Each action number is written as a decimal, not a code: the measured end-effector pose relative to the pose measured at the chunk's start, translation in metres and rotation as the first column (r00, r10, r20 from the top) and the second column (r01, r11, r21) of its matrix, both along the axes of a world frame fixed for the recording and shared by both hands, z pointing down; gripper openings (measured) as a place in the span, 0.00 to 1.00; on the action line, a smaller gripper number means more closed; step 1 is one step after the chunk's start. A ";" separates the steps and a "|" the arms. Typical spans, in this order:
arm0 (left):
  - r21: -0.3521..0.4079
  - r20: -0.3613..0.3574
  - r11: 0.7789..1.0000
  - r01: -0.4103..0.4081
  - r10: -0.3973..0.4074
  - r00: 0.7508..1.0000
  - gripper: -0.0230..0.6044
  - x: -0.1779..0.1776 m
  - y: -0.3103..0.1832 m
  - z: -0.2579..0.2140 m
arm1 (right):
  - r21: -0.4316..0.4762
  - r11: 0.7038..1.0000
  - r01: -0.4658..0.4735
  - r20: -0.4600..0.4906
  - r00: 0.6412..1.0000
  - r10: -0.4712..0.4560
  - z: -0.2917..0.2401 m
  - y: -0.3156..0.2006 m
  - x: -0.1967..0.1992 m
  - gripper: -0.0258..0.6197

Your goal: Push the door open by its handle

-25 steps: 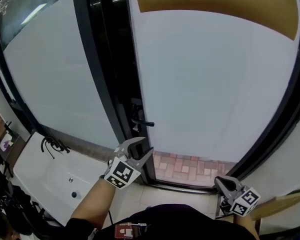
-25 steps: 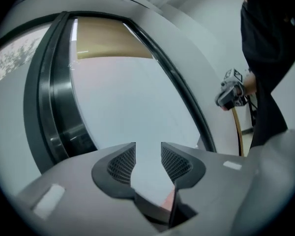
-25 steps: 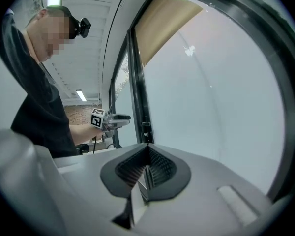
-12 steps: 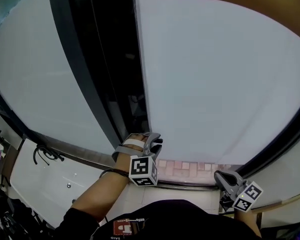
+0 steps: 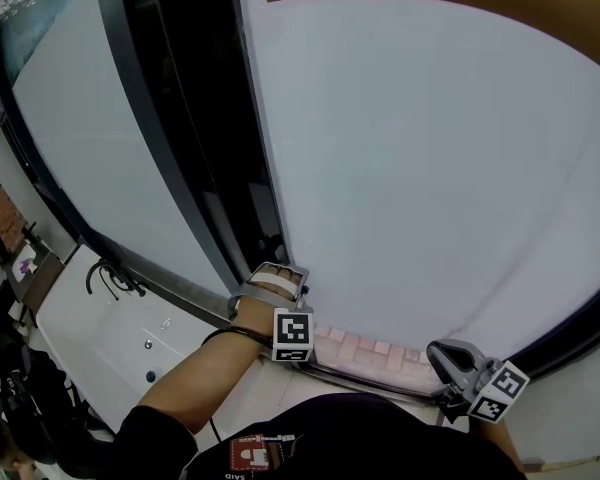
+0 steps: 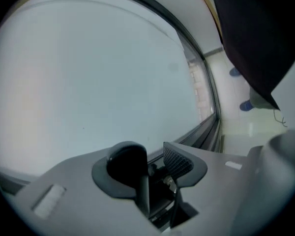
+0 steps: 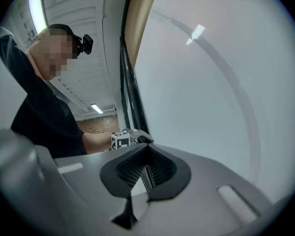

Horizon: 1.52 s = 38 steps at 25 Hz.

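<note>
Door [image 5: 430, 168]: big frosted panel, fills most of the head view. It hangs in a black frame [image 5: 195, 148], with a fixed frosted pane [image 5: 80, 138] to the left. A strip of brick paving [image 5: 365, 348] shows under its bottom edge. White sink [image 5: 100, 343] sits low left.

Left gripper [image 5: 280, 271] is at the door's lower latch edge, tips against the panel/frame line. Its jaws are apart and have just been opening. Pads aren't pressing on anything. A dark fitting [image 6: 156, 173] shows in the gap between them. Can't confirm it's the handle, and the head view doesn't show the handle clearly either.

Right gripper [image 5: 445, 352] is low right, near the door's bottom and well apart from the left one. Its jaws are closed pad to pad with nothing between.
</note>
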<state>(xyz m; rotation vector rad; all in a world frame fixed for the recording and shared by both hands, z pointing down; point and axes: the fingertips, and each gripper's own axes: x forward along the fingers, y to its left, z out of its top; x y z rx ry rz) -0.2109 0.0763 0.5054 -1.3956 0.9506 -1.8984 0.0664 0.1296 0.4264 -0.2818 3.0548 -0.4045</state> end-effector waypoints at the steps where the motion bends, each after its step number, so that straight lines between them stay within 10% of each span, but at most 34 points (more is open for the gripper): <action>1: 0.009 0.033 1.000 0.003 -0.004 0.999 0.30 -0.001 -0.002 0.001 | -0.007 1.000 0.011 0.008 1.000 -0.011 0.000 -0.003 0.001 0.04; 28: 0.136 0.203 0.986 -0.097 0.068 0.977 0.08 0.009 -0.010 -0.005 | -0.039 0.991 0.126 0.052 0.991 -0.124 0.007 -0.024 -0.034 0.04; 33: 0.059 0.322 0.994 -0.090 0.066 0.944 0.07 -0.007 -0.007 0.015 | -0.019 0.991 0.136 0.068 0.989 -0.134 0.002 -0.024 -0.031 0.04; 38: 0.077 0.294 0.992 -0.103 0.076 0.953 0.07 -0.012 -0.029 0.020 | -0.020 0.990 0.137 0.069 0.988 -0.136 0.006 -0.030 -0.021 0.04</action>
